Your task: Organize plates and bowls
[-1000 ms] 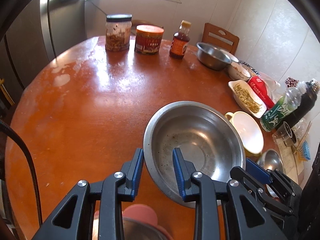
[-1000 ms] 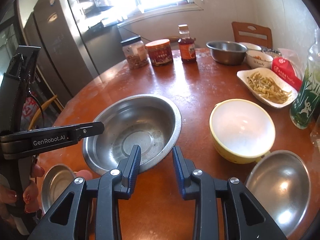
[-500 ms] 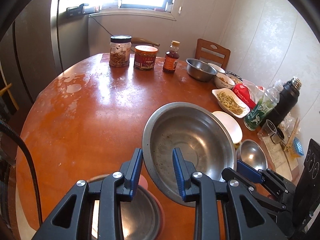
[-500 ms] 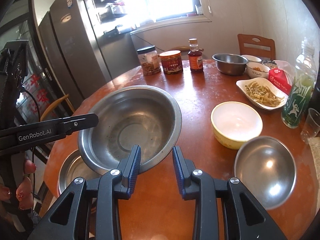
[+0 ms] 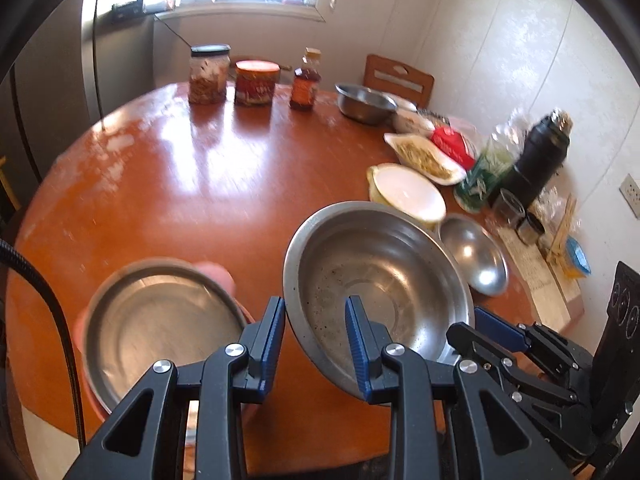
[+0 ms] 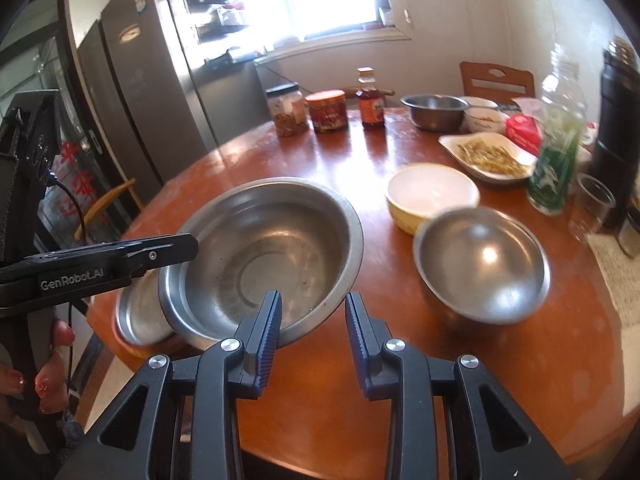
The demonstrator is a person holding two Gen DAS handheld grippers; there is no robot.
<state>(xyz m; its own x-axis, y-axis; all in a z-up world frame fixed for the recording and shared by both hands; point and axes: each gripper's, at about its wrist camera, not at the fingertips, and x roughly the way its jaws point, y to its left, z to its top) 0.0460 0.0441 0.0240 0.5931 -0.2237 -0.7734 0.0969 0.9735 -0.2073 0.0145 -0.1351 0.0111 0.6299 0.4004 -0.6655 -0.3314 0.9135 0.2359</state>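
Note:
A large steel bowl (image 5: 380, 276) (image 6: 264, 256) is tilted, its near rim between the fingers of my left gripper (image 5: 316, 340), which is shut on it. My right gripper (image 6: 314, 332) is open and empty, just in front of the same bowl's rim. A shallow steel plate (image 5: 160, 320) (image 6: 140, 312) lies on a pink plate at the table's near edge, partly under the big bowl. A small steel bowl (image 5: 476, 252) (image 6: 484, 264) and a yellow bowl (image 5: 408, 192) (image 6: 432, 196) stand to the right.
Round brown table (image 5: 180, 184). At the back stand two jars (image 6: 288, 110), a sauce bottle (image 6: 370, 98) and a steel bowl (image 6: 434, 110). A white dish of food (image 6: 488, 156), green bottle (image 6: 558, 148), glass (image 6: 592, 208) and black flask (image 6: 618, 128) crowd the right.
Both grippers have pulled back and up. The big bowl has lifted and tilted in the left gripper. The steel plate on the pink plate has come into fuller view.

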